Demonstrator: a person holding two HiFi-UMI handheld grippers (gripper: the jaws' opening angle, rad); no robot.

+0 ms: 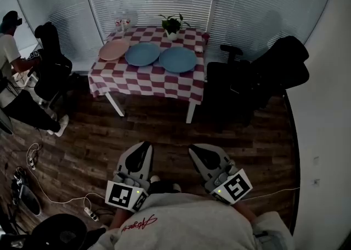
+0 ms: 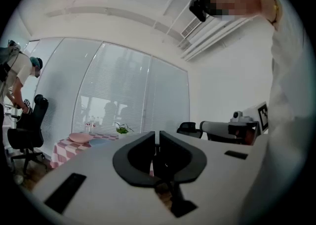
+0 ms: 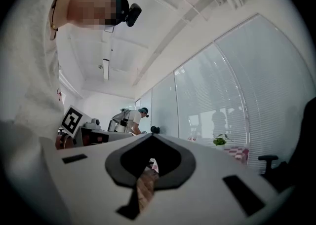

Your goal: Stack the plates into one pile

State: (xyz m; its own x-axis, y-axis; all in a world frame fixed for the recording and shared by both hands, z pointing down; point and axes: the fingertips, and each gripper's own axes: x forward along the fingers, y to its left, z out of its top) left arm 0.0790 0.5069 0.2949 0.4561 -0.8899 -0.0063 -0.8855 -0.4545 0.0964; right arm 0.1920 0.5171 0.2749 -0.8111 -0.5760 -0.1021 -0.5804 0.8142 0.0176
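Left gripper (image 1: 145, 146), right gripper (image 1: 195, 148) closed, empty; plates (image 1: 142, 54) in row on table (image 1: 153, 81), floor (image 1: 164, 129) between

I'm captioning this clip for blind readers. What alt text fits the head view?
A pink plate, a middle blue plate and a right blue plate lie in a row, unstacked, on a checked table across a wooden floor. Up close, the left tongs and right tongs are shut and empty, pointing at the table.
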